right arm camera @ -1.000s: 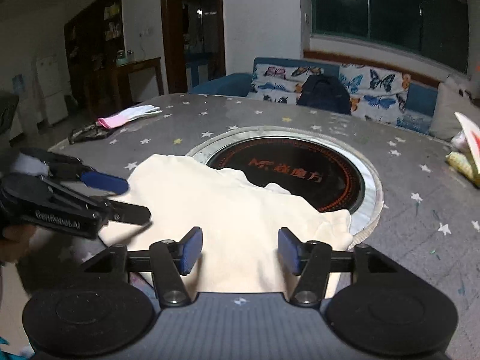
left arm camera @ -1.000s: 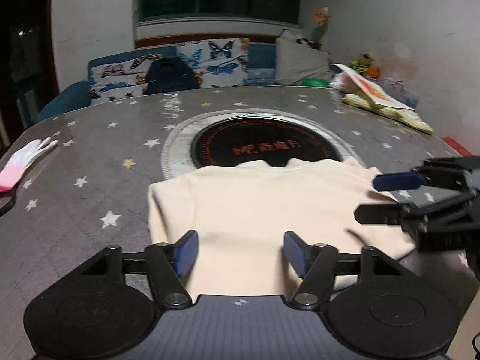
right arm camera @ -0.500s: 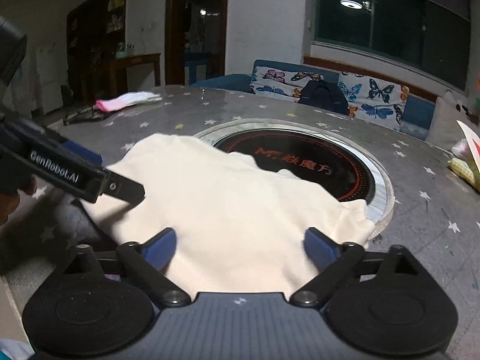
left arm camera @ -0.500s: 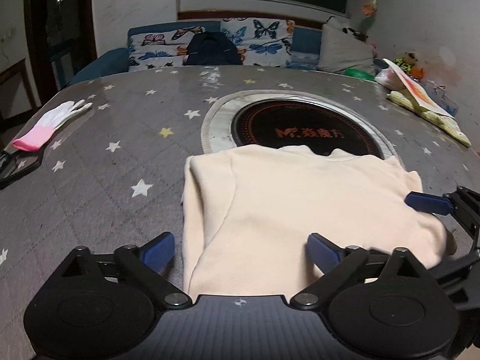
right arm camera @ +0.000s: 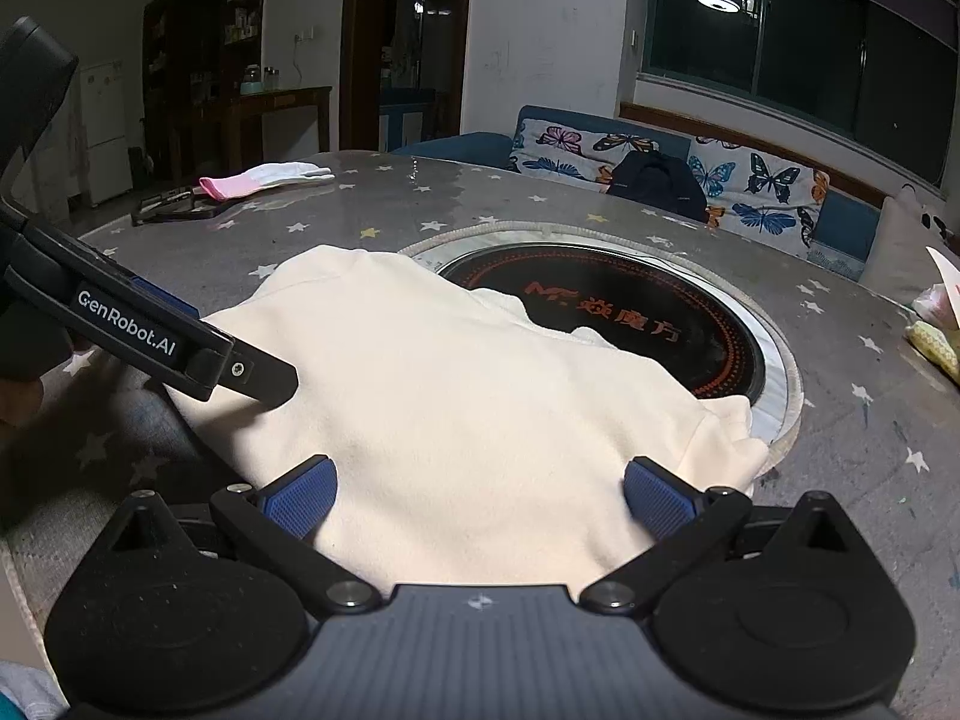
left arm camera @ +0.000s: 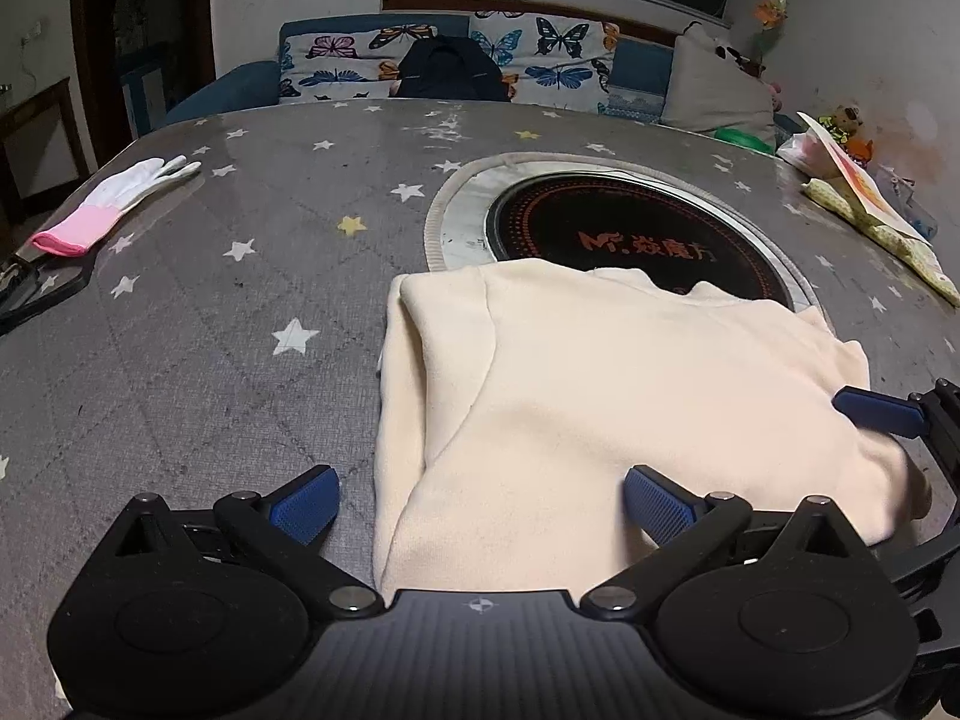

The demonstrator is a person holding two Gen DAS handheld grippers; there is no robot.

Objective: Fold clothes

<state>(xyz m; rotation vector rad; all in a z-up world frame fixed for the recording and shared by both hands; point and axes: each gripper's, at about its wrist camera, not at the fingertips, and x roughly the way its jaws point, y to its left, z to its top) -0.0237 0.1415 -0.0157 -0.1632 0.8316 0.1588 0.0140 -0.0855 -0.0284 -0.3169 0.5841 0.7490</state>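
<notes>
A cream garment [left arm camera: 630, 384] lies folded on the grey star-patterned table [left arm camera: 210, 324], its far edge over the round black cooktop [left arm camera: 630, 234]. My left gripper [left arm camera: 480, 504] is open, its blue pads straddling the garment's near left part, holding nothing. My right gripper [right arm camera: 477, 501] is open over the garment [right arm camera: 468, 396] at its near right part, holding nothing. The right gripper shows at the right edge of the left wrist view [left arm camera: 888, 420]. The left gripper shows at the left of the right wrist view [right arm camera: 180, 354], lying on the cloth's left side.
A white and pink glove [left arm camera: 114, 198] and a dark flat object [left arm camera: 36, 294] lie at the table's far left. Papers and a yellow cloth [left arm camera: 870, 210] lie at the far right. A butterfly-patterned sofa [left arm camera: 480, 60] with a dark bag stands behind the table.
Both grippers have opened wide from a narrower gap. Both have moved closer over the garment's near edge, and the left view has shifted so the garment sits further right.
</notes>
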